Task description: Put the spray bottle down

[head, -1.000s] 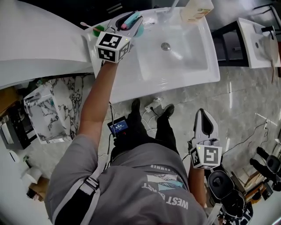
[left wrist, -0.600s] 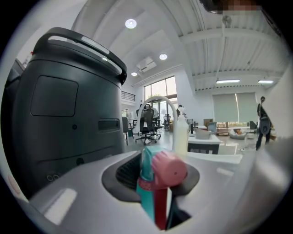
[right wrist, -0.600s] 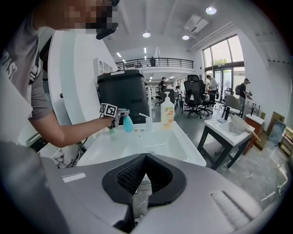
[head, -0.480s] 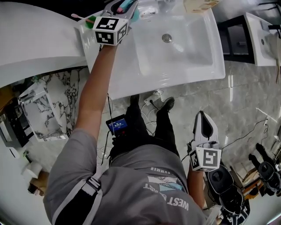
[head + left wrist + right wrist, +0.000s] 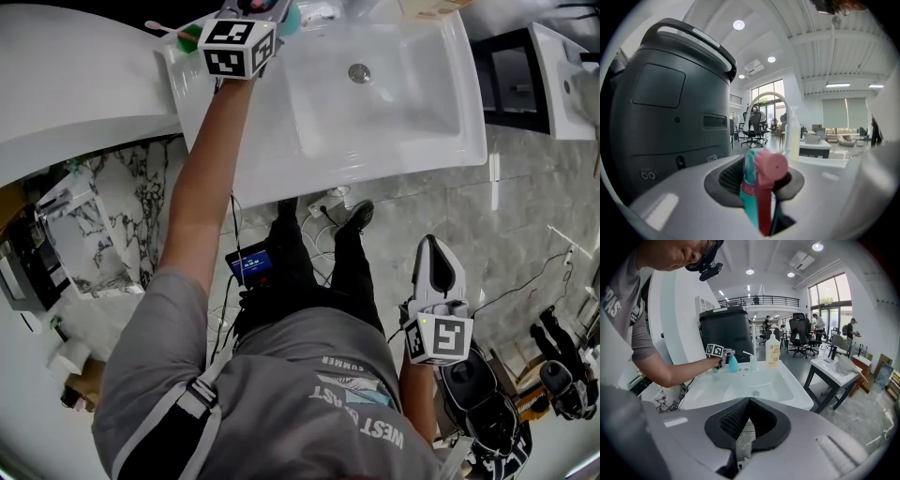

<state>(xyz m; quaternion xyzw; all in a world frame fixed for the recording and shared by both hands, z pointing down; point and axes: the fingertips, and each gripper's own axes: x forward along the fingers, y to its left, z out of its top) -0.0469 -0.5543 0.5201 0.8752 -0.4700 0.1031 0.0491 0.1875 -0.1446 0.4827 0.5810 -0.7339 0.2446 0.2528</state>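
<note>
Since a second ago the left claw has slid toward 12 o'clock in the head view, out to the back left corner of the sink. Its jaws are clamped on the one spray bottle, teal with a pink head. The bottle's long axis stands upright at the counter's back edge, and its round pink nozzle faces the claw's camera. I cannot tell whether its base touches the counter. At its 3 o'clock stand one pump dispenser and one orange-labelled bottle. The right claw, at 5 o'clock, has its jaws together, empty. A second sink sits at 2 o'clock.
</note>
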